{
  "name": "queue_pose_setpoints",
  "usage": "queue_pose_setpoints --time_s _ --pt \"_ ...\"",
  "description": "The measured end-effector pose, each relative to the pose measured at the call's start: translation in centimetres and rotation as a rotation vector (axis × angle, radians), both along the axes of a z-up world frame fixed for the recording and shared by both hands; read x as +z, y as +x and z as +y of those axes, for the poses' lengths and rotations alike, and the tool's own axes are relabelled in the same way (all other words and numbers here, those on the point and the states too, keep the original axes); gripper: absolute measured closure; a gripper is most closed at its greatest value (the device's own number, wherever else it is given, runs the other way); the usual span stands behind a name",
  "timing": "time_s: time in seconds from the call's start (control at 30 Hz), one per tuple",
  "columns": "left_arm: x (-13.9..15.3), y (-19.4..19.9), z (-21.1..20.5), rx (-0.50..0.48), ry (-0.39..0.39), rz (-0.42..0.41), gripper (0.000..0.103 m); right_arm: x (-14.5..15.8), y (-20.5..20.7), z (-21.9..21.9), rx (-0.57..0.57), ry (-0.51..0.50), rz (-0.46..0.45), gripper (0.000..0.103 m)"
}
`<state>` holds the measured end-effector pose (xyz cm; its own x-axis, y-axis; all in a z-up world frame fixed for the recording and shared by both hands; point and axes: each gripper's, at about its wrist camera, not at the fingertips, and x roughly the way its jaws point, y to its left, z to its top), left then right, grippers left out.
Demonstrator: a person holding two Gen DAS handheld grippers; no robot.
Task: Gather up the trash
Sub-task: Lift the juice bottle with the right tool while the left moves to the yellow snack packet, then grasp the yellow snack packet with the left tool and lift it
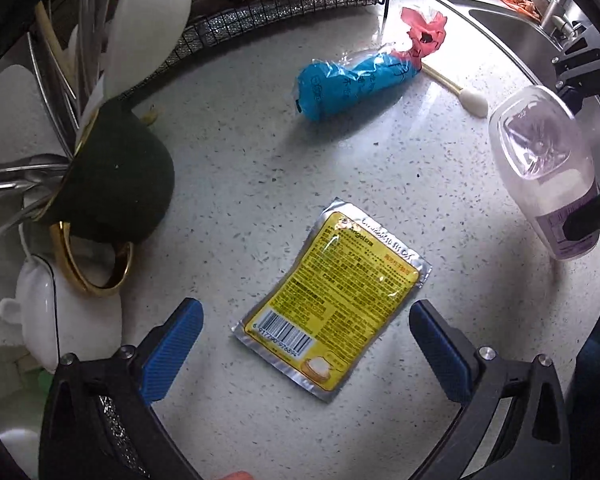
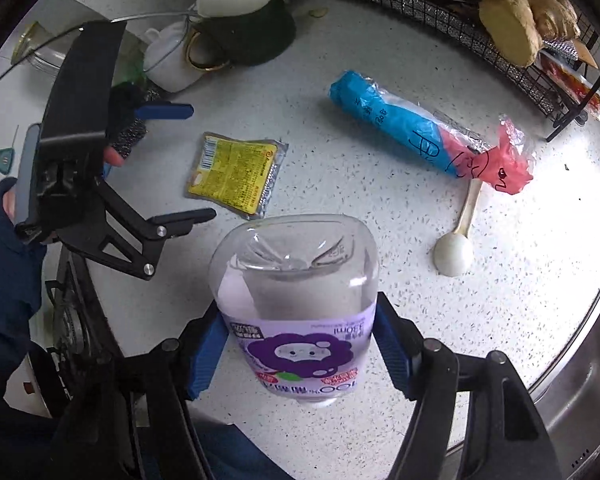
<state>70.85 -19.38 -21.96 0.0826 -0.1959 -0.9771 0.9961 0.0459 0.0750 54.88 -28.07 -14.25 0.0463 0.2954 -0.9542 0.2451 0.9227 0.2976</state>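
hovering left gripper [image 1: 306, 350], jaws wide, straddling yellow sachet [image 1: 330, 300] flat at lower centre of frame; right gripper [image 2: 302, 344] clamps upturned plastic bottle [image 2: 296, 300]. judged step: sachet pickup; next: lower, pinch an edge.

Black frames on both tools, silver screws at the linkage pivots behind the jaws. Left gripper [image 1: 306, 350] carries ribbed blue pads [image 1: 172, 354]; right gripper [image 2: 300, 354] has the same. Dark blue sleeve [image 2: 8, 264] behind the left one.
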Motion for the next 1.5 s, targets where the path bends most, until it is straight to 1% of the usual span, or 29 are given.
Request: queue_pose_setpoints --time_s 0.1,0.2,0.37,0.47,0.57,0.73,0.77,0.83,0.87,0.9,0.97,1.1,1.23,1.33,1.43,1.5 --pt "-0.5 0.5 -0.3 -0.014 0.007 0.012 0.000 -1.2 0.5 -0.1 0.006 0.011 0.039 0.037" --pt "-0.6 0.8 -0.6 -0.033 0.000 0.012 0.000 -1.7 0.9 0.0 0.032 0.014 0.055 0.037" --pt "-1.2 0.7 -0.9 -0.110 0.007 0.035 0.000 -2.4 0.8 -0.3 0.040 0.016 0.067 0.037" --pt "-1.6 -0.1 -0.5 -0.163 0.023 0.042 0.000 -2.7 0.7 -0.6 0.030 0.027 0.073 0.037" --pt "-2.4 -0.6 -1.8 -0.206 0.032 0.075 0.000 -3.3 0.9 -0.8 0.022 0.028 0.088 0.037" --pt "-2.4 -0.6 -2.5 -0.196 0.011 0.080 0.000 -4.3 1.2 -0.5 0.009 0.028 0.091 0.037" --pt "-2.3 -0.5 -2.5 -0.197 0.014 0.081 0.002 -4.3 1.2 -0.5 0.007 0.028 0.089 0.037" --pt "-1.5 -0.5 -2.7 -0.195 -0.005 0.086 0.019 -4.3 1.2 -0.5 0.009 0.027 0.086 0.037" --pt "-1.0 -0.2 -3.1 -0.187 -0.016 0.090 0.038 -4.3 1.2 -0.5 0.011 0.025 0.084 0.037" --pt "-0.7 -0.2 -3.3 -0.175 -0.019 0.092 0.044 -3.9 1.4 -0.5 0.012 0.024 0.083 0.037" --pt "-0.7 -0.3 -3.5 -0.159 -0.012 0.088 0.044 -3.8 1.5 -0.6 0.012 0.021 0.080 0.037" --pt "-0.5 -0.7 -3.4 -0.119 -0.018 0.102 0.053 -3.2 1.8 -0.5 0.018 0.008 0.076 0.038" --pt "0.4 -1.8 -2.4 -0.075 -0.011 0.110 0.056 -2.7 1.3 0.1 0.034 -0.007 0.071 0.038" --pt "2.1 -2.9 -1.5 -0.041 -0.024 0.120 0.056 -2.1 0.6 0.5 0.039 -0.017 0.054 0.038" --pt "4.6 -4.6 -0.5 0.011 -0.059 0.104 0.056 -1.2 -0.4 1.1 0.050 -0.021 0.024 0.038" --pt "6.0 -5.7 0.3 0.042 -0.069 0.083 0.056 -0.2 -1.2 1.5 0.057 -0.017 -0.010 0.038"
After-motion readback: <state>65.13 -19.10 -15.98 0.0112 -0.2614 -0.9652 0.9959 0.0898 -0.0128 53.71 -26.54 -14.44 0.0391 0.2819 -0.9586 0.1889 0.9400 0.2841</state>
